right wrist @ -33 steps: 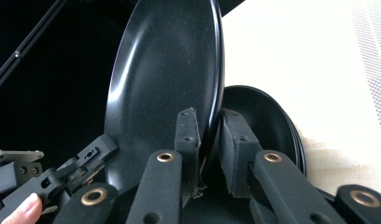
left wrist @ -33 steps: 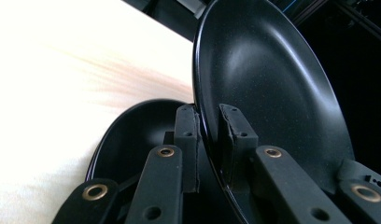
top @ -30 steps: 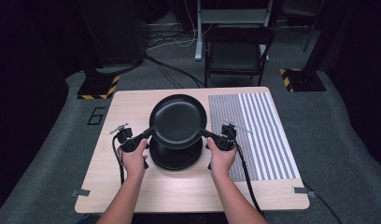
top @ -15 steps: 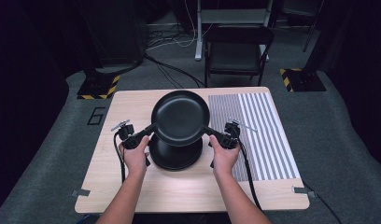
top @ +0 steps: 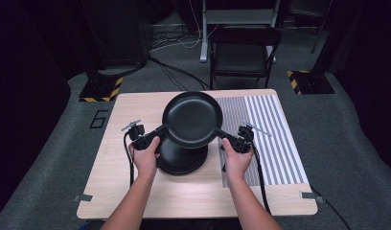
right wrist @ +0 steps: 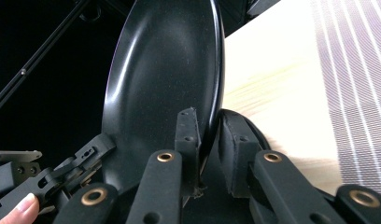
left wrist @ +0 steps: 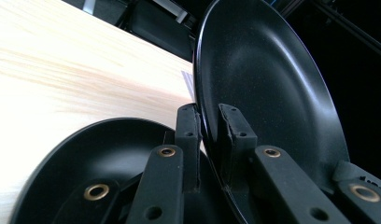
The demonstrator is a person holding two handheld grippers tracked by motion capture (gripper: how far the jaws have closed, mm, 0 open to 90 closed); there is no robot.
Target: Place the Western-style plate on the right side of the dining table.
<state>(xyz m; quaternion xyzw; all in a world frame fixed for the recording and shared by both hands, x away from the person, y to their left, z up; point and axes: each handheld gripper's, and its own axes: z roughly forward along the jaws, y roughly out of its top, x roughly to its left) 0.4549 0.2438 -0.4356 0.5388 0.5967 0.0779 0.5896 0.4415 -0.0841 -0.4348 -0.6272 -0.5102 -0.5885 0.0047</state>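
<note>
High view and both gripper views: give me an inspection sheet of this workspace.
Surface: light wooden table, with a grey-and-white striped mat on its right part.
Job's things: round black plastic plate lifted by its rim above a stack of black plates.
Clutter: nothing seen.
Grippers: left gripper and right gripper each shut on opposite edges of the lifted plate.
Cables: a black cable trails from each gripper; more lie on the floor behind.
Surroundings: dark folding chair, grey floor, yellow-black taped stand bases.

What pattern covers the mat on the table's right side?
The rectangular mat has thin purple-grey and white stripes, clearest in the high view.
</note>
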